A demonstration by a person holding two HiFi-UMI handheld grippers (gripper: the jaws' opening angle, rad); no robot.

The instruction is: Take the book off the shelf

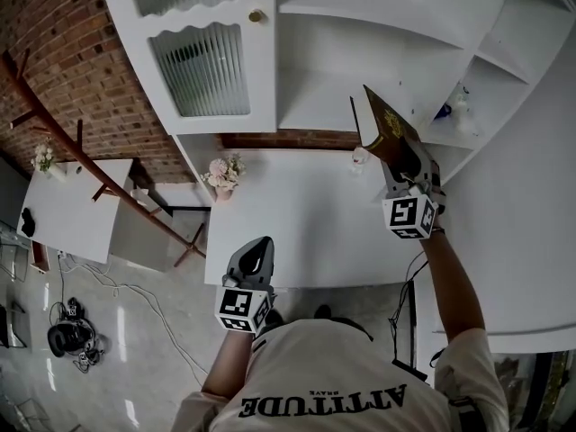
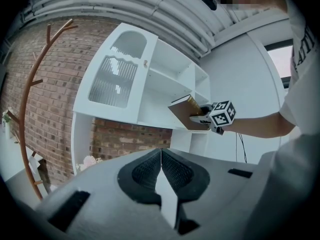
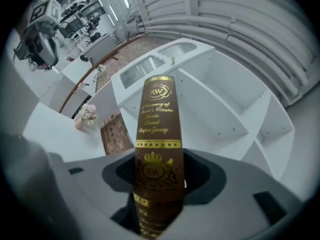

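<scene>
head view: my right gripper (image 1: 396, 156) is clamped on the brown book (image 1: 382, 120). the book is held tilted in the air before the open compartments of the white shelf (image 1: 360, 25), above the far edge of the white table (image 1: 297, 232). my left gripper (image 1: 259, 248) hangs over the table's near edge, well apart from the book. right gripper view only: the book's gilt spine, with crest and lettering, stands between my jaws, which are spread to its thickness. left gripper view only: my left jaws meet with nothing between them, and the book's plain cover slants out sideways from the right gripper, in front of the shelf.
</scene>
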